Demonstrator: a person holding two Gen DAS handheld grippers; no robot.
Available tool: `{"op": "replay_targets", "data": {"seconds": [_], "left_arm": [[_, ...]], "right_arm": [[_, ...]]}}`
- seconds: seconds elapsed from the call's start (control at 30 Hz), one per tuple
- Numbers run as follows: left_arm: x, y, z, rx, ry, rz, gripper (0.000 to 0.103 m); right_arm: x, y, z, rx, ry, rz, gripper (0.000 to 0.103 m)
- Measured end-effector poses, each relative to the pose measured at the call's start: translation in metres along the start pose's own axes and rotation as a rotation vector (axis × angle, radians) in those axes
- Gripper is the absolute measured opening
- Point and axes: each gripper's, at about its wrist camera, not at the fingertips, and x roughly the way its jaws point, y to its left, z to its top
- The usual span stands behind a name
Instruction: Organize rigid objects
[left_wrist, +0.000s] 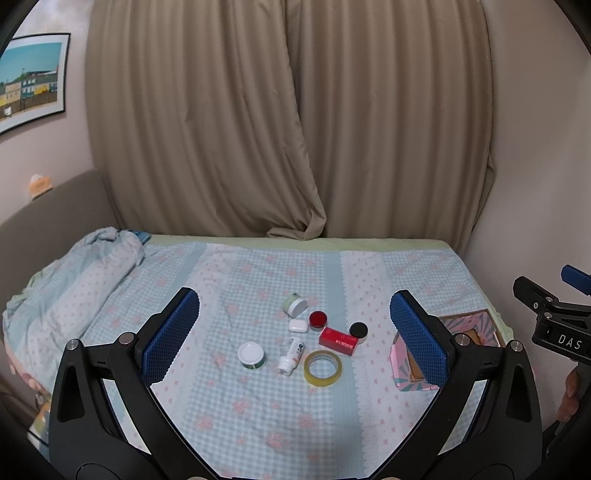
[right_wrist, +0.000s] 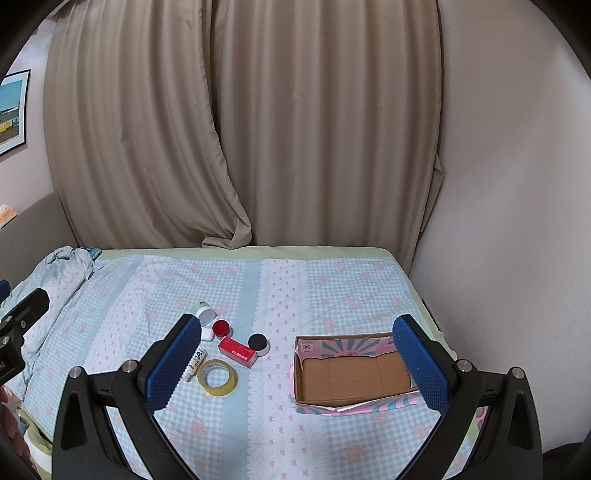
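Note:
Small objects lie grouped on the bed: a yellow tape roll (left_wrist: 322, 368) (right_wrist: 217, 377), a red box (left_wrist: 338, 341) (right_wrist: 237, 352), a black-lidded jar (left_wrist: 358, 331) (right_wrist: 258, 343), a red-lidded jar (left_wrist: 318, 320) (right_wrist: 221, 328), a white case (left_wrist: 298, 326), a white bottle lying down (left_wrist: 292, 354) (right_wrist: 193, 363), a white-lidded green tin (left_wrist: 251, 355) and a tipped white jar (left_wrist: 295, 305) (right_wrist: 204, 311). An open cardboard box (right_wrist: 354, 373) (left_wrist: 476, 332) sits to their right, with nothing in it. My left gripper (left_wrist: 295, 332) and right gripper (right_wrist: 295, 365) are open and empty, above the near bed.
A crumpled blanket (left_wrist: 74, 280) (right_wrist: 62, 273) lies at the bed's left. Beige curtains (left_wrist: 288, 118) hang behind the bed. A wall (right_wrist: 517, 221) bounds the right side. A framed picture (left_wrist: 33, 81) hangs at the left.

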Motion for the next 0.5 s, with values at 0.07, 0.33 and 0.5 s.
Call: {"op": "replay_targets", "data": {"seconds": [0.07, 0.33, 0.5], "left_arm": [[0.0001, 0.0005, -0.0002, 0.000, 0.001, -0.001, 0.102], [0.0011, -0.0006, -0.0035, 0.002, 0.010, -0.008, 0.102], [0.0018, -0.0006, -0.0031, 0.002, 0.017, -0.011, 0.102]], "right_arm": [[0.0002, -0.0006, 0.0015, -0.005, -0.001, 0.000, 0.103], [0.0022, -0.0024, 0.0007, 0.001, 0.000, 0.009, 0.103], [0.0030, -0.0027, -0.0001, 0.001, 0.001, 0.014, 0.103]]}}
